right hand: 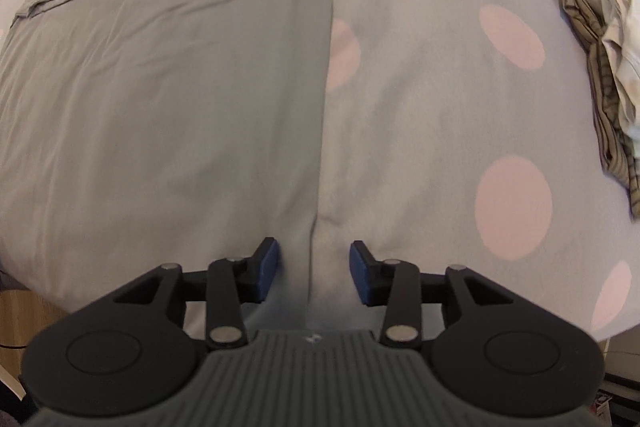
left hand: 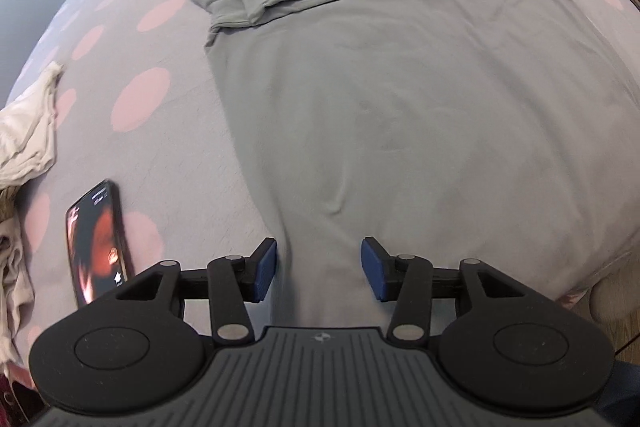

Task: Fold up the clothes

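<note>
A phone [left hand: 98,243] lies left of the grey garment [left hand: 400,107], clothes pile [right hand: 600,67] right. Left hand-held gripper [left hand: 319,269] and right hand-held gripper [right hand: 313,273] hover spread, empty, at its near hem.

Ahead of the left gripper [left hand: 319,269] the grey garment [left hand: 400,107] lies flat and low, so the way forward is free. To its left a phone [left hand: 98,239] lies just beside the fingers, with pale cloth [left hand: 28,139] beyond it. The right gripper [right hand: 314,273] faces bare bedspread [right hand: 420,87]; a clothes pile [right hand: 600,67] crowds the far right edge.
</note>
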A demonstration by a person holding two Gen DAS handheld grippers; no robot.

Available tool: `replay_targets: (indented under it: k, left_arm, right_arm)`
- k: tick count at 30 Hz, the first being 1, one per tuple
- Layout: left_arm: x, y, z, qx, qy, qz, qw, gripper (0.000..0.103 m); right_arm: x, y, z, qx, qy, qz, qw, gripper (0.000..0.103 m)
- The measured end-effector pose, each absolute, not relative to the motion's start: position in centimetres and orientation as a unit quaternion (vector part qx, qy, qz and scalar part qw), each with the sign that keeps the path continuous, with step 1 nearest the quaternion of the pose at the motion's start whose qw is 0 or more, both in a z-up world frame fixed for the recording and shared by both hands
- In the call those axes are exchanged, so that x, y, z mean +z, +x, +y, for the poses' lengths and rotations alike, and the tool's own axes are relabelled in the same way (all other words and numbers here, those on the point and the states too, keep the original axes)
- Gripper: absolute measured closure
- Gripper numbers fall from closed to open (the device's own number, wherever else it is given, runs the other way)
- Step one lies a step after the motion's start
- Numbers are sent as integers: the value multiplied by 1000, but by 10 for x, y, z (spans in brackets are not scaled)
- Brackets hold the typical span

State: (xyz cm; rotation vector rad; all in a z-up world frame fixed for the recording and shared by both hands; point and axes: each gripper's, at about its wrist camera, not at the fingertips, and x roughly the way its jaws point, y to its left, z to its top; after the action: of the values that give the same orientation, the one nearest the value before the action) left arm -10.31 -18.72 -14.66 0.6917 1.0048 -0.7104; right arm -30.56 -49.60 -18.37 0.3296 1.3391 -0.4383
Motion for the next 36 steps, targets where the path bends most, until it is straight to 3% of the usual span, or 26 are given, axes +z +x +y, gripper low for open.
replay_targets:
  k: [5,12,15,16,18,21,23,36]
  left_arm:
    - [-146,-100,-182,-271,324,461,780,48]
    - [-149,-96,-183,-262,326,473,775,43]
    - [-150,-99,-185,-278,322,477,769,53]
    - [-150,-99,-185,-283,321,478,767,61]
    - [-150,-101,-187,-293,318,480,763,70]
    - [-151,-104,-188,-309,314,484,756,81]
    - [-150,-105,-189,-318,313,482,754,96]
    - [-111,-86,-200,-360,277,450,769,101]
  right_arm:
    - [-183,-325,-498,-212,178,619,735,55]
    - [-182,-327,-490,-181,191,612,746,55]
    - [-181,-325,-482,-154,197,604,757,56]
    - [-180,-323,-477,-148,190,604,759,59]
    - [-178,-320,-467,-136,179,604,765,82]
    - [-175,-315,-465,-127,159,602,772,98]
    - [-172,-315,-468,-124,165,595,777,99]
    - [-115,-296,-462,-87,181,506,839,99]
